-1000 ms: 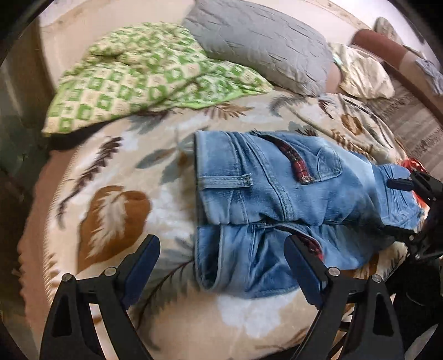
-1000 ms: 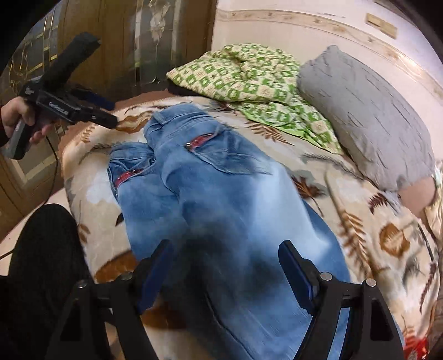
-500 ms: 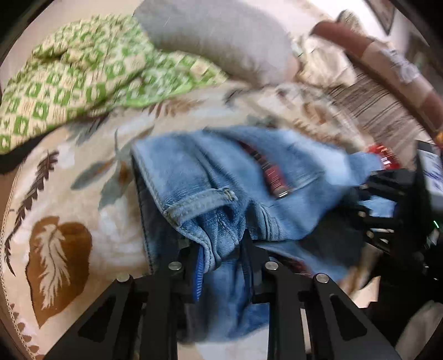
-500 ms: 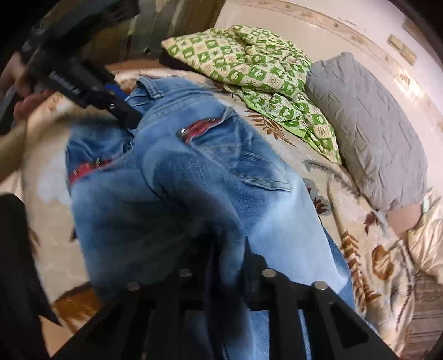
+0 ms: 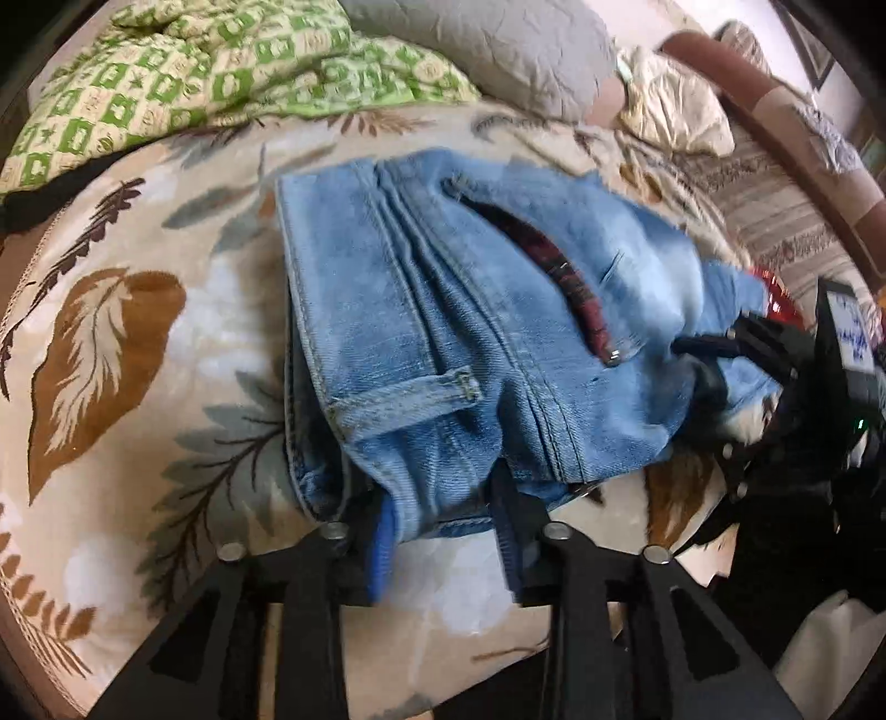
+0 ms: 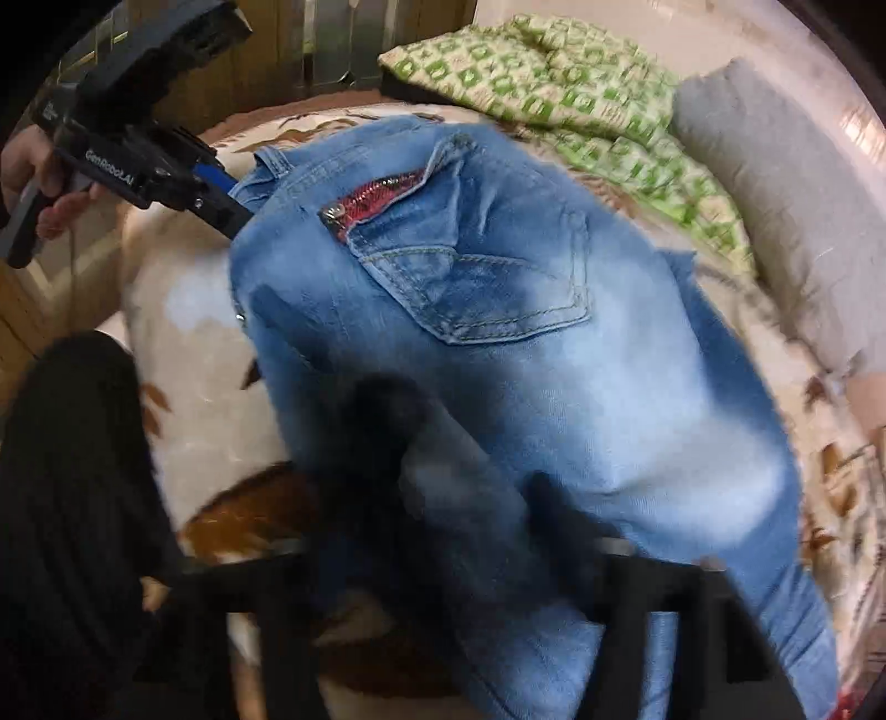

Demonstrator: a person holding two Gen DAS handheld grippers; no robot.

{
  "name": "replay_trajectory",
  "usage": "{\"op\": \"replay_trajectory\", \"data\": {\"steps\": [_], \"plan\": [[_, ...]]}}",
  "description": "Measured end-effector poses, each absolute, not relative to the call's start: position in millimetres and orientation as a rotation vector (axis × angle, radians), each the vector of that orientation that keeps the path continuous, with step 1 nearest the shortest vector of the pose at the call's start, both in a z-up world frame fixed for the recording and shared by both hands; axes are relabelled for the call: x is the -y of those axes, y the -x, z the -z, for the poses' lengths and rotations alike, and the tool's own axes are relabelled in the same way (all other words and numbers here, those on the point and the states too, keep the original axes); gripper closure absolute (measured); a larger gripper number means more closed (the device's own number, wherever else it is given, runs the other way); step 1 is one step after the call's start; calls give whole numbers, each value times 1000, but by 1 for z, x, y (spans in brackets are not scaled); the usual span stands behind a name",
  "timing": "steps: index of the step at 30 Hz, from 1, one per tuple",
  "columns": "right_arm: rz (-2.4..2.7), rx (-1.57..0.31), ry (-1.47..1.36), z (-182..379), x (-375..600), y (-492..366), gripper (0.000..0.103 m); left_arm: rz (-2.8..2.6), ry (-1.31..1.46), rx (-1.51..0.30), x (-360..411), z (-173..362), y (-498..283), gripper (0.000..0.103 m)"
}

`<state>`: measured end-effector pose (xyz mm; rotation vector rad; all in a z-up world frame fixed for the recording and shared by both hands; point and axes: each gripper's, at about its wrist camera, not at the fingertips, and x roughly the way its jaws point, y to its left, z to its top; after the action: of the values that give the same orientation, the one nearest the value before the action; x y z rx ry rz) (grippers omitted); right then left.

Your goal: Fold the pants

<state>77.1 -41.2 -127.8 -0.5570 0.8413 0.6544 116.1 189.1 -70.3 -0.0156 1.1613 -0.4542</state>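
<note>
The blue jeans lie on a leaf-patterned blanket — waistband at the left, legs running right. The left gripper is clenched on the near waistband corner, denim bunched between its fingers. The right gripper pinches a fold of the leg fabric — blurred, but cloth sits between its jaws. A green checkered quilt and grey pillow lie at the far side.

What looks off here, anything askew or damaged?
Nothing damaged or spilled. The jeans lie bunched and skewed across the blanket, halves not squared, pinched by the left gripper at the waistband and the right gripper at the leg; normal mid-fold. The right view is blurred.
</note>
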Motion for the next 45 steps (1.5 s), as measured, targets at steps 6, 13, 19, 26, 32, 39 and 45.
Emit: {"op": "replay_trajectory", "data": {"steps": [6,13,19,26,32,39,45], "plan": [[-706,-795,482,105,70,-68,22,333,128,-1022,-208,31,-88,6],[-745,-717,335,86,80,-53,21,243,349,-1100,-226,59,-68,6],[-729,-635,485,100,43,-37,21,211,650,-1094,-238,92,-79,6],[-637,-521,670,123,-5,-31,21,192,862,-1030,-235,108,-96,0],[-588,-584,677,142,-24,-56,40,182,845,-1019,-237,112,-105,69],[-620,-614,542,123,-27,-68,67,235,735,-903,-250,63,-115,74],[-658,-602,459,97,-55,-82,68,143,631,-877,-270,40,-121,74]]}}
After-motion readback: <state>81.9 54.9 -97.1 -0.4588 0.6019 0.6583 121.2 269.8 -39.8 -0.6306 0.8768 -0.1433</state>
